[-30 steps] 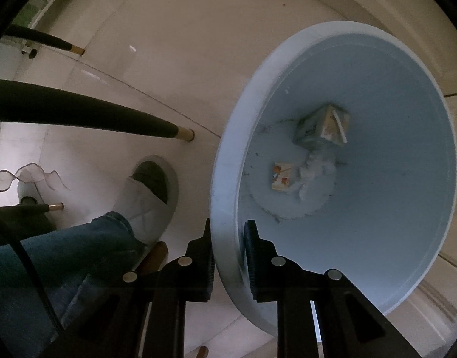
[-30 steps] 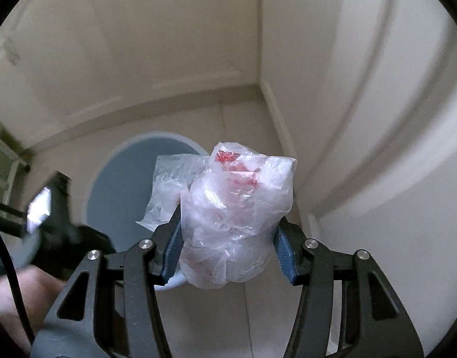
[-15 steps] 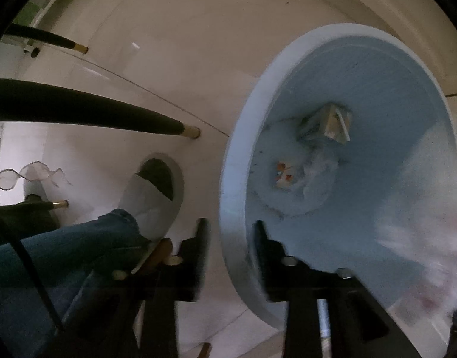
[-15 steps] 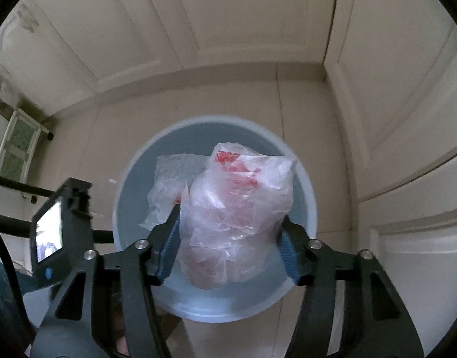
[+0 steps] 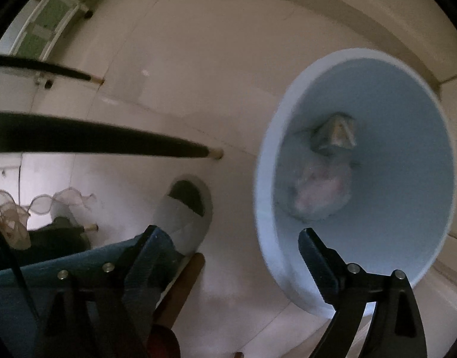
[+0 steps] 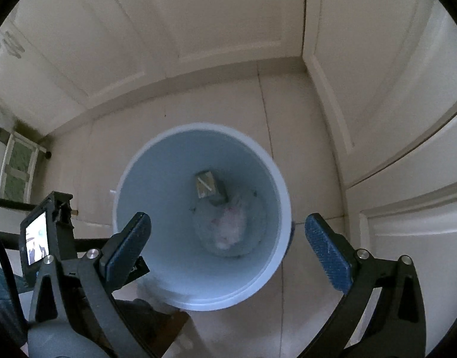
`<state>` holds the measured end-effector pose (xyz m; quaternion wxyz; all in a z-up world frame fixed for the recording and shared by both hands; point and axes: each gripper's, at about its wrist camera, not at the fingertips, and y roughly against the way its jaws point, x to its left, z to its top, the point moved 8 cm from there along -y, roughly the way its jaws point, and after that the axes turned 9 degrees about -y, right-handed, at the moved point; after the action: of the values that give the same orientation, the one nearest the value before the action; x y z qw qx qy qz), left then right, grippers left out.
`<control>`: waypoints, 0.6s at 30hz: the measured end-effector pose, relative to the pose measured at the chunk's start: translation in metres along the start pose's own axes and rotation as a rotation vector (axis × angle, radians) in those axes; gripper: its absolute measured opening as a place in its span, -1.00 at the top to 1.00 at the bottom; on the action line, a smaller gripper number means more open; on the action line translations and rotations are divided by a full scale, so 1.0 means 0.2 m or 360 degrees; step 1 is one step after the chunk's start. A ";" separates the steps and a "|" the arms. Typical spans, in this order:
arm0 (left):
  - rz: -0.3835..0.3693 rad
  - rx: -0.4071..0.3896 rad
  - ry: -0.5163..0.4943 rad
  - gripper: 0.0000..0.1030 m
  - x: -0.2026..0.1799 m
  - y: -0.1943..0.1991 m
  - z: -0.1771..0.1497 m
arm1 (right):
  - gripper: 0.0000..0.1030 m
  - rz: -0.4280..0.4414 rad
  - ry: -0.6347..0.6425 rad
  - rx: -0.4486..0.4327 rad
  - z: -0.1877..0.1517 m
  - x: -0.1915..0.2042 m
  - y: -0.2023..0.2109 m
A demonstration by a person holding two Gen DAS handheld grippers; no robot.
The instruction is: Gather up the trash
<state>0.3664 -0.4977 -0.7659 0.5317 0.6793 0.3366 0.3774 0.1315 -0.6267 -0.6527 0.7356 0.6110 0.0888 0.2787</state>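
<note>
A pale blue bin (image 6: 130, 179) stands on the floor below both grippers, its rim (image 5: 265, 161) at the right of the left wrist view. At its bottom lies a crumpled clear plastic bag (image 6: 228, 226) with red marks, blurred (image 5: 317, 191) in the left wrist view, next to a small carton (image 6: 209, 186) (image 5: 335, 132). My right gripper (image 6: 228, 220) hangs above the bin, its jaws opening wide with nothing between them. My left gripper (image 5: 228, 235) is above the bin's near rim; its jaws are opening too, apart from the rim and holding nothing.
A person's slippered foot (image 5: 186, 208) and jeans leg stand left of the bin. Dark furniture legs (image 5: 109, 143) cross the left side. White panelled doors (image 6: 377, 74) and a wall corner lie behind the bin. The left gripper's device with a screen (image 6: 37, 238) shows low left.
The right gripper moved over the bin, opened and let the plastic bag drop to the bottom. The left gripper let go of the bin's rim, opened wide and rose.
</note>
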 end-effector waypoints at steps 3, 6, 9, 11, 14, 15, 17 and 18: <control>-0.0055 -0.0079 -0.0062 -0.75 -0.03 0.11 -0.01 | -1.00 -0.0001 -0.0004 -0.0050 0.04 -0.01 0.08; -0.0174 -0.0153 -0.0056 -0.75 -0.05 0.22 -0.01 | -1.00 -0.0004 -0.0021 -0.0094 0.08 -0.01 0.18; -0.0286 -0.0236 -0.0112 -0.75 -0.11 0.38 -0.04 | -1.00 -0.0006 -0.0039 -0.0149 0.11 -0.01 0.31; -0.0357 -0.0296 -0.0175 -0.75 -0.14 0.50 -0.07 | -1.00 -0.0006 -0.0047 -0.0189 0.14 0.00 0.40; -0.0386 -0.0427 -0.0291 -0.75 -0.13 0.69 -0.11 | -1.00 0.0012 -0.0062 -0.0268 0.19 0.03 0.55; -0.0384 -0.0471 -0.0332 -0.75 -0.14 0.77 -0.13 | -1.00 0.0024 -0.0076 -0.0309 0.22 0.05 0.64; -0.0377 -0.0541 -0.0374 -0.75 -0.11 0.90 -0.16 | -1.00 0.0051 -0.0087 -0.0381 0.28 0.09 0.79; -0.0376 -0.0563 -0.0391 -0.75 -0.10 0.97 -0.18 | -1.00 0.0064 -0.0087 -0.0416 0.30 0.11 0.85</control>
<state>0.3359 -0.5383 -0.5743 0.7197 0.5726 0.2751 0.2802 0.1273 -0.6490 -0.4725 0.8053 0.5191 0.0196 0.2858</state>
